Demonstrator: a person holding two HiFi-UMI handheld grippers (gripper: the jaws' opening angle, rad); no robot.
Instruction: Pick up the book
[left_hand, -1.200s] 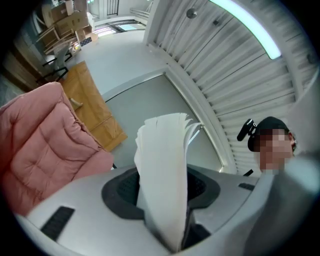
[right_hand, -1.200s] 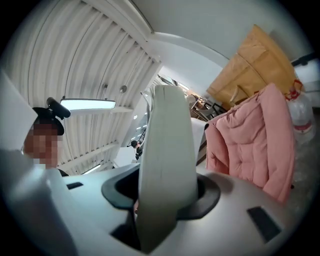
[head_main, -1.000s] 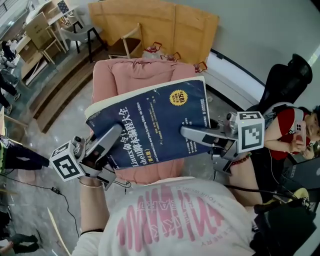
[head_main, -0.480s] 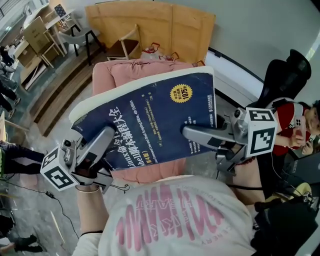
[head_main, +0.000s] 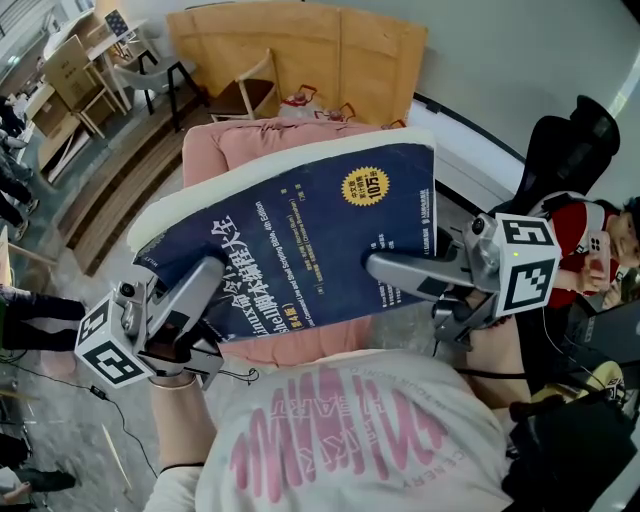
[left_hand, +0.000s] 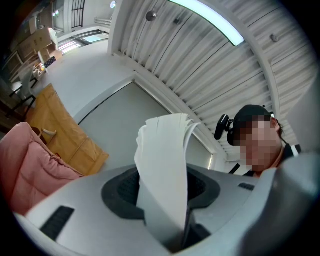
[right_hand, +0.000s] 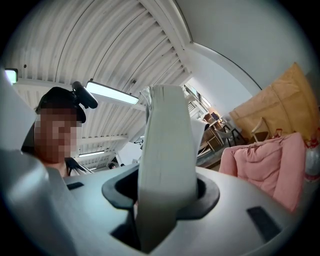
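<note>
Armchair (head_main: 250, 140), pink and padded, sits below you. Over its seat the thick dark-blue book (head_main: 300, 230) is held up, apparently clear of the padding, with its white page edge toward the chair's back. Your left gripper (head_main: 213, 270) is clamped on the book's near left corner and your right gripper (head_main: 376, 265) on its right edge, both toward the chair's front.

A pink cushioned seat (head_main: 262, 150) is shown at centre. Brown cardboard sheets (head_main: 300, 50) are leaned against the wall behind it, with a wooden chair (head_main: 248, 92) placed just in front of them.
</note>
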